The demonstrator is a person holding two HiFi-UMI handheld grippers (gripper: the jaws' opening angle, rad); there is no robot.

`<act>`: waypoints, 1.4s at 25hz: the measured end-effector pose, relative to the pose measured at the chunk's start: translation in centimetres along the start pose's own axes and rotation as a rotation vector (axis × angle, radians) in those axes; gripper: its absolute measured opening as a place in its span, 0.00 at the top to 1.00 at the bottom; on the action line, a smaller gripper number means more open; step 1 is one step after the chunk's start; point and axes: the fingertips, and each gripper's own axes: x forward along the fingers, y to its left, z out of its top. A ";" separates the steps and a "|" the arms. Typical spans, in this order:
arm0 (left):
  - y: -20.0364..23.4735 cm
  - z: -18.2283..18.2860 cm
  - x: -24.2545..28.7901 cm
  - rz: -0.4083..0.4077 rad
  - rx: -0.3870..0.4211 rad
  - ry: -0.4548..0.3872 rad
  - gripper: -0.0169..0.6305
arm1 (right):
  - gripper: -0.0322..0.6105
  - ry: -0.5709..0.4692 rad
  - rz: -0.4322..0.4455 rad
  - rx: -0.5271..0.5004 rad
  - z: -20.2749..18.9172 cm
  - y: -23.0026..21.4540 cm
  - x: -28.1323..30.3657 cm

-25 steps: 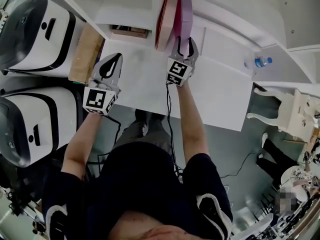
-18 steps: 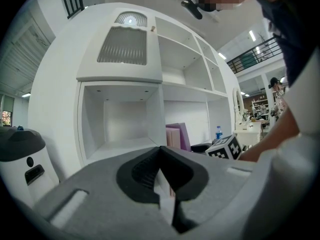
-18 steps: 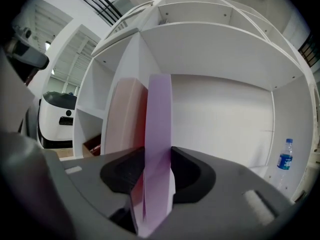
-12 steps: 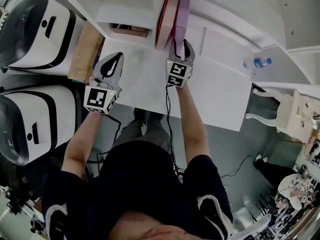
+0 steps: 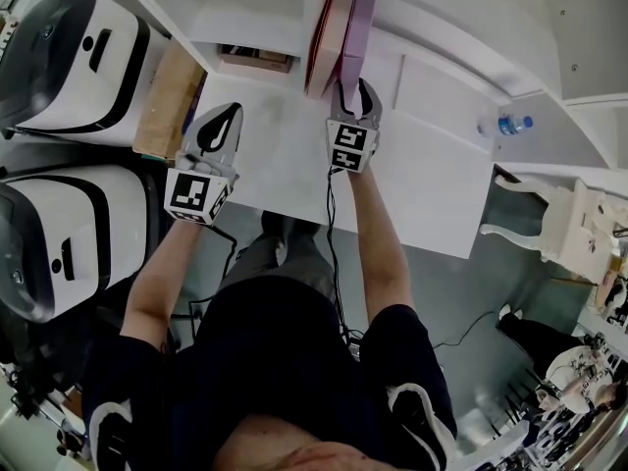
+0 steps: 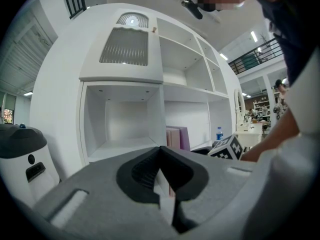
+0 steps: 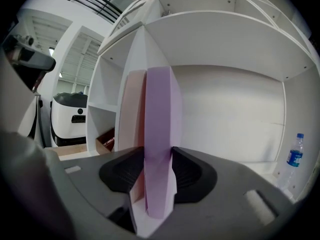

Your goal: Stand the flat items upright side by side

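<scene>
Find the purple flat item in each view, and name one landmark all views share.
Head view: purple flat item top centre, upright on the shelf beside a pink item.
Left gripper view: the item small, just right of centre, in the shelf.
Right gripper view: the item tall, dead centre, between the jaws.
Shared landmark: water bottle, right of it everywhere.

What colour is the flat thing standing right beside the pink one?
The flat thing is light purple; the right gripper view shows it best.

Left tongs point(image 5: 228, 115) shut; right tongs point(image 5: 355, 87), just easing open, apparently pinch purple book point(image 7: 159, 134)
</scene>
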 end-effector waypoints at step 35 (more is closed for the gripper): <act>0.4 -0.1 -0.1 0.012 -0.005 0.000 0.97 | 0.63 0.003 0.005 -0.054 0.4 -0.6 -0.6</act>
